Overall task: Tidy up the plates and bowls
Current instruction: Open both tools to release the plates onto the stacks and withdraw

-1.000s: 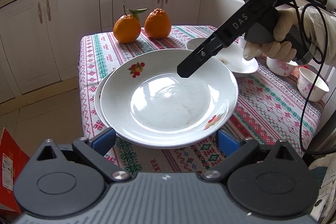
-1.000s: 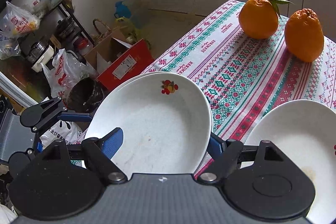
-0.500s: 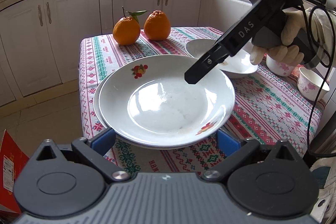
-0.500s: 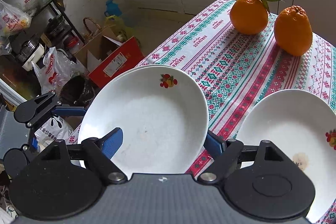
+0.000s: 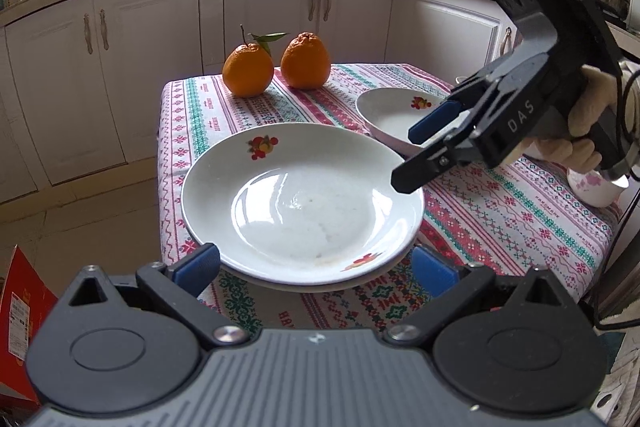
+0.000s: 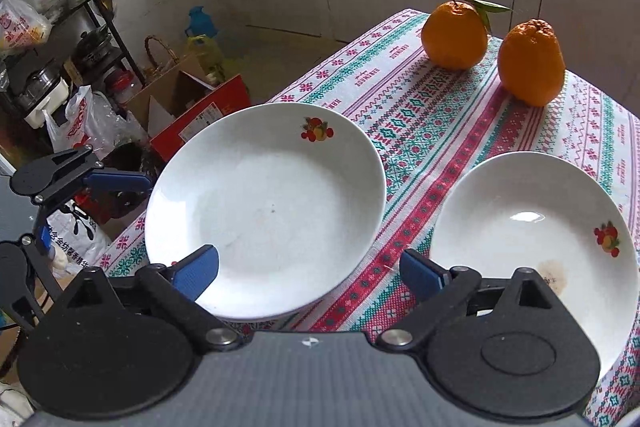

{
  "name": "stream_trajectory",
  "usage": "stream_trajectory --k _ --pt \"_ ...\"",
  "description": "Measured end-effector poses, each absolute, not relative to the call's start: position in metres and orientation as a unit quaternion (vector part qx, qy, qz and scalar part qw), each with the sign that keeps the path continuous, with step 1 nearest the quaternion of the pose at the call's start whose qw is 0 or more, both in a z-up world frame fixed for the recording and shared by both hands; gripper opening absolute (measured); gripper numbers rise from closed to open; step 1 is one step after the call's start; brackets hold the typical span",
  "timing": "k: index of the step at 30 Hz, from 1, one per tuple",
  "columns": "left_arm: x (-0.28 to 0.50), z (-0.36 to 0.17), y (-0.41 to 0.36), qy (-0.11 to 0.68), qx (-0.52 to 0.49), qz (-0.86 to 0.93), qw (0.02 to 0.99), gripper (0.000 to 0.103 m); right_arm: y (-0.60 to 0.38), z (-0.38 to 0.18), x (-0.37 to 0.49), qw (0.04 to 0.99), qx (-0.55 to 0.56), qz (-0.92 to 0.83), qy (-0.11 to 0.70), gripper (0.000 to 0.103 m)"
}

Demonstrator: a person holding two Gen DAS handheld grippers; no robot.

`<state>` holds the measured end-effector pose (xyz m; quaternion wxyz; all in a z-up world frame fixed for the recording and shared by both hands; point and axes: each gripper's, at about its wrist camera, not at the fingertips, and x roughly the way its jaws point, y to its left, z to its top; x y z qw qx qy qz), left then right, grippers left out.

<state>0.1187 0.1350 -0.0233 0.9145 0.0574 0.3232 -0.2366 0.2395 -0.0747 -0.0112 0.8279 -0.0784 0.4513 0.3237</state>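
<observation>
A white plate with fruit prints sits stacked on another plate at the near left corner of the patterned tablecloth; it also shows in the right wrist view. A second white dish lies further right, seen also in the right wrist view. My left gripper is open, its pads just off the stack's near rim. My right gripper is open and empty, hovering above the gap between stack and dish; it shows in the left wrist view.
Two oranges stand at the table's far end. A small flowered cup sits at the right edge. A red box and bags lie on the floor left of the table. Kitchen cabinets stand behind.
My right gripper has pulled back and to the right, off the stacked plate. My left gripper has drawn back a little from the stack. The plates lie still.
</observation>
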Motion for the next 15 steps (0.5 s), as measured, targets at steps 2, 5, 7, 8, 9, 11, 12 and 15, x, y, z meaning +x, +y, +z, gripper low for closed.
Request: stream_trajectory --k 2,5,7,8,9,11,12,15 --pt "0.115 -0.019 0.132 0.316 0.058 -0.235 0.917 0.102 -0.080 -0.011 0.226 0.841 -0.089 0.307 0.436 0.103" --pt "0.111 -0.013 0.128 0.308 0.058 -0.233 0.921 0.102 -0.089 -0.012 0.205 0.860 -0.102 0.278 0.414 0.103" --pt "0.107 -0.009 0.124 0.301 0.059 -0.230 0.924 0.102 -0.098 -0.013 0.193 0.874 -0.108 0.255 0.400 0.103" --pt "0.106 -0.007 0.121 0.298 0.062 -0.230 0.924 0.102 -0.102 -0.014 0.187 0.878 -0.108 0.245 0.396 0.103" --pt "0.105 -0.005 0.119 0.293 0.066 -0.227 0.926 0.102 -0.106 -0.015 0.182 0.883 -0.108 0.235 0.393 0.103" --pt "0.103 0.000 0.113 0.283 0.075 -0.229 0.928 0.102 -0.116 -0.018 0.174 0.890 -0.104 0.216 0.389 0.103" --pt "0.103 0.003 0.110 0.278 0.078 -0.232 0.929 0.102 -0.121 -0.020 0.171 0.891 -0.100 0.209 0.390 0.103" --pt "0.103 0.008 0.100 0.273 0.085 -0.239 0.928 0.102 -0.137 -0.027 0.167 0.896 -0.072 0.186 0.396 0.103"
